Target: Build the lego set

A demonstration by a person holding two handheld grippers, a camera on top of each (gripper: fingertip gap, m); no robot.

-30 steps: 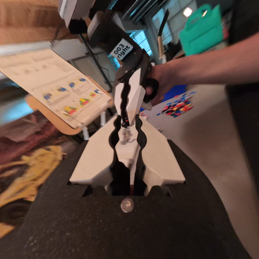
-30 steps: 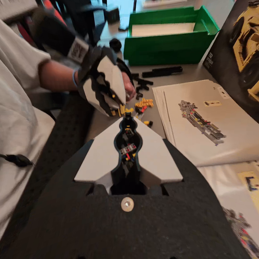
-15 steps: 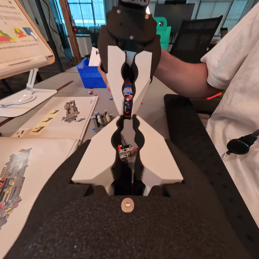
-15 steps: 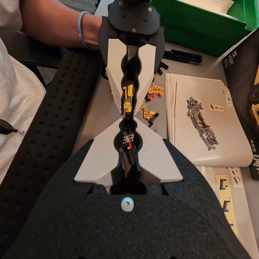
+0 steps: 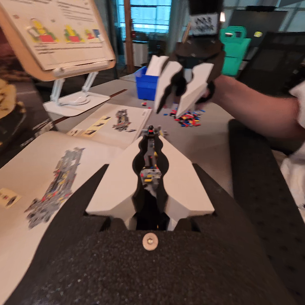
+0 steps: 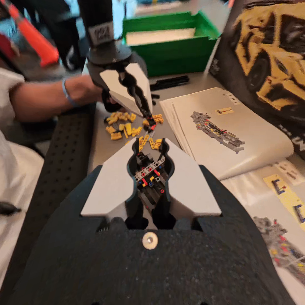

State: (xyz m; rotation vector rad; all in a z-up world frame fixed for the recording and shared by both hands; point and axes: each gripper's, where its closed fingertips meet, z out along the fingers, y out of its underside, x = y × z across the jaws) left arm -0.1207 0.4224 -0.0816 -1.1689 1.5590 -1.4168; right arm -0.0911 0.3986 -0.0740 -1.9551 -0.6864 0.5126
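— Looking across our table, how far along are we?

— Partway, we judge. We have one long grey and black beam assembly with red, blue and yellow pins (image 6: pixel 149 179) put together and lying on the grey tabletop (image 5: pixel 194 145), under our right gripper (image 6: pixel 149 142). Much is left: a heap of loose yellow pieces (image 6: pixel 123 125) lies unused near our left gripper (image 6: pixel 149 118), a scatter of small red, blue and black pieces (image 5: pixel 188 115) lies farther off, and the open white instruction booklet (image 6: pixel 231 132) shows a longer build than ours.

— What is our left gripper doing?

— Its fingers are pressed together at the tips on a small black piece with a red band (image 5: pixel 150 130), which pokes out beyond them. In its own view the assembly shows through the gap, lying below on the table; we cannot tell whether the piece touches it.

— And the right one?

— Its jaws stand narrowly apart at the tips and it holds nothing that we can see. From the left wrist view it hangs above the scattered pieces, apart from the left one. The assembly shows between its fingers, but lies beneath them, not gripped.

— So what remains?

— Seating that small piece, we judge, then many more pages.
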